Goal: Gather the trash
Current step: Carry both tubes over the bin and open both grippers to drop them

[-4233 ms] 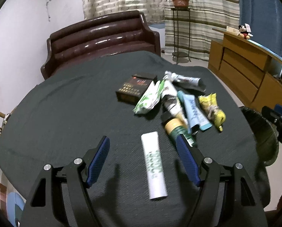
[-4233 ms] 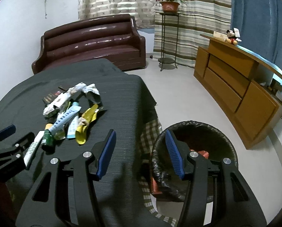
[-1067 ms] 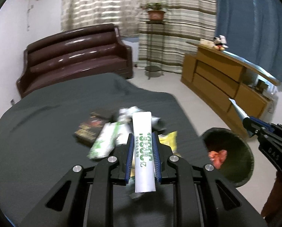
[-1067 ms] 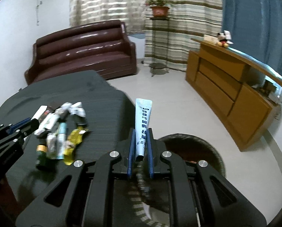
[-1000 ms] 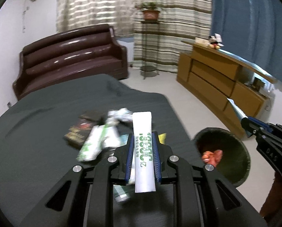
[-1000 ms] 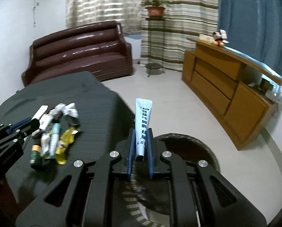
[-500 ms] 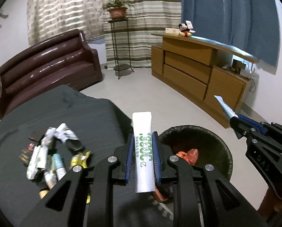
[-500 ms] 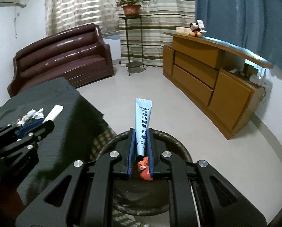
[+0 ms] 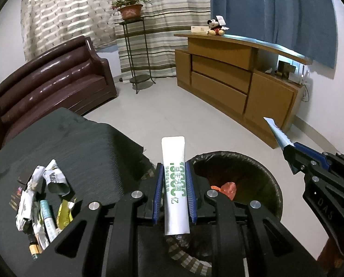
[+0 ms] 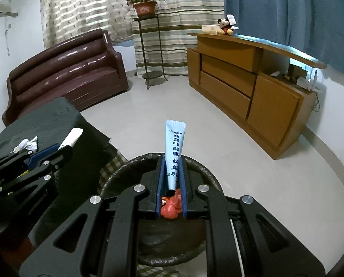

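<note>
From the left wrist I see the left gripper (image 9: 173, 175) with jaws pinching a white tube (image 9: 174, 184) printed green, held upright at the bin's (image 9: 262, 168) 9 o'clock rim. Only this view shows the trash pile (image 9: 42, 198) on the dark worktop (image 9: 79, 152), at 8 o'clock. From the right wrist, the right gripper (image 10: 171, 180) has jaws clamped on a pale blue tube (image 10: 174, 152) directly over the bin (image 10: 125, 168); red trash (image 10: 170, 207) lies inside.
</note>
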A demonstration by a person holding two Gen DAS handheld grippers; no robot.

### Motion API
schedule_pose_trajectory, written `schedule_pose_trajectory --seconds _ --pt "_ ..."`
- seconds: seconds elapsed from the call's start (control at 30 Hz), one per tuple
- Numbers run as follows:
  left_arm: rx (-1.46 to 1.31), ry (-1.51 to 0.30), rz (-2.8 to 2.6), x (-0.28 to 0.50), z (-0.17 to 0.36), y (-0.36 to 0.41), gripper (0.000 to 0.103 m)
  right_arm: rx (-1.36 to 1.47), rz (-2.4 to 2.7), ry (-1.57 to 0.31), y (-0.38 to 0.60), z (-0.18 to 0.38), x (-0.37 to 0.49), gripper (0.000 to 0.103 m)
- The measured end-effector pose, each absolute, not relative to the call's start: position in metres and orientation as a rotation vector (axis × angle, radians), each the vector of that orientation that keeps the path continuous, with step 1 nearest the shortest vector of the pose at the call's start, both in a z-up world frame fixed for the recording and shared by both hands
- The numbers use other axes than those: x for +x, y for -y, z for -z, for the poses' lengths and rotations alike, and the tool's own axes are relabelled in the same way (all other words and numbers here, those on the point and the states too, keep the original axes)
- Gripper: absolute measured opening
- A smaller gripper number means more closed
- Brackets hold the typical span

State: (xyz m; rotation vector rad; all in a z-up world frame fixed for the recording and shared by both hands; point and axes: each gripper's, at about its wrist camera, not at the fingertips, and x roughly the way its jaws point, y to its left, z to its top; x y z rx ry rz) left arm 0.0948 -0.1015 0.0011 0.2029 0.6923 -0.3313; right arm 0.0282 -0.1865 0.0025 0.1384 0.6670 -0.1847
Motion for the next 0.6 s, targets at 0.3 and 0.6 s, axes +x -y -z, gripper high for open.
schedule_pose_trajectory --seconds 0.3,0.6 --pt "0.204 -0.709 0.319 0.098 0.005 0.095 0.042 0.175 0.21 -0.663 0.198 0.003 0.03 0.027" --pt "0.196 -0.692 0.301 0.094 0.001 0.089 0.057 0.176 0.215 -0.654 0.199 0.0 0.027 0.033"
